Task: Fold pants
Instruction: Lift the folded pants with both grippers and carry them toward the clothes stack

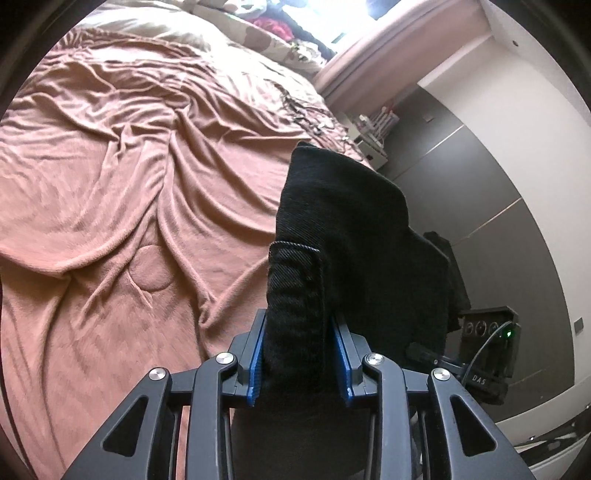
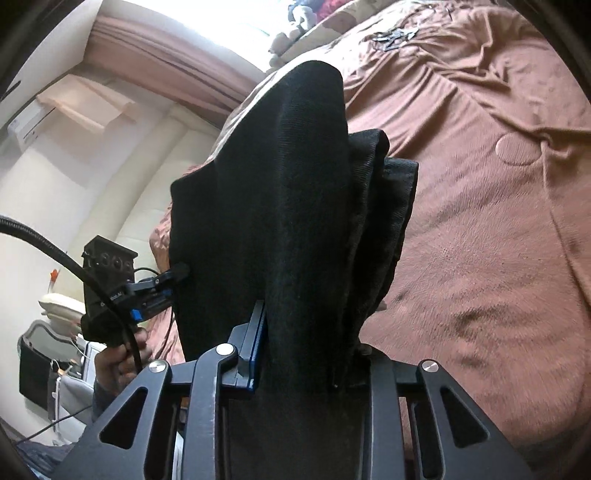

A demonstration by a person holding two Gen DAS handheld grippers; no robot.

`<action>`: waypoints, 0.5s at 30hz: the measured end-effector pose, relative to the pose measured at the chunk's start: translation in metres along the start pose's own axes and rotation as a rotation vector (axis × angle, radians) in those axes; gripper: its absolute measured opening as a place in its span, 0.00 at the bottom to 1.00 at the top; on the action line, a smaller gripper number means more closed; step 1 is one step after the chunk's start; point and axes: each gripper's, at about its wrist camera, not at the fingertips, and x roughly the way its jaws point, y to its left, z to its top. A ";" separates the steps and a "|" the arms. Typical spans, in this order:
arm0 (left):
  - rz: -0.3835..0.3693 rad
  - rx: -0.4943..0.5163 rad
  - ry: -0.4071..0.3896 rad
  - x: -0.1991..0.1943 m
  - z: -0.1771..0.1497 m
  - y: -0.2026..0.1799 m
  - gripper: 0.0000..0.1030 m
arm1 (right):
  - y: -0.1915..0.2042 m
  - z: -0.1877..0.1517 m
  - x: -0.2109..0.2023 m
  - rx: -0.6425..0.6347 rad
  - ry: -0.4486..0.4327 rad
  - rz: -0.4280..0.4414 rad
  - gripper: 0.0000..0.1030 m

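Aloft at frame centre, black twill pants (image 1: 343,229) hang pinched by left gripper (image 1: 300,354) and right gripper (image 2: 299,347); apparently mid-lift, next laying flat on the rumpled pink-brown blanket (image 1: 110,166).

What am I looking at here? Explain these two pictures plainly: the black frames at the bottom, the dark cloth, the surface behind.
There is no robot. A person holds a handheld gripper in each hand, each with a camera looking along its two fingers. One picture comes from the left gripper, the other from the right gripper. Both are clamped on the black pants, lifted above a bed covered by a wrinkled pinkish-brown blanket. In the right view you can also see the person's left hand holding the other gripper. Pillows lie at the far end.
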 end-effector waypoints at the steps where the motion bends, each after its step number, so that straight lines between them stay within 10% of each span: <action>1: -0.003 0.004 -0.006 -0.004 -0.002 -0.003 0.33 | 0.003 -0.002 -0.004 -0.008 -0.006 -0.004 0.24; 15: -0.061 0.073 -0.079 -0.053 -0.031 -0.057 0.33 | 0.067 -0.029 -0.091 -0.144 -0.122 -0.105 0.23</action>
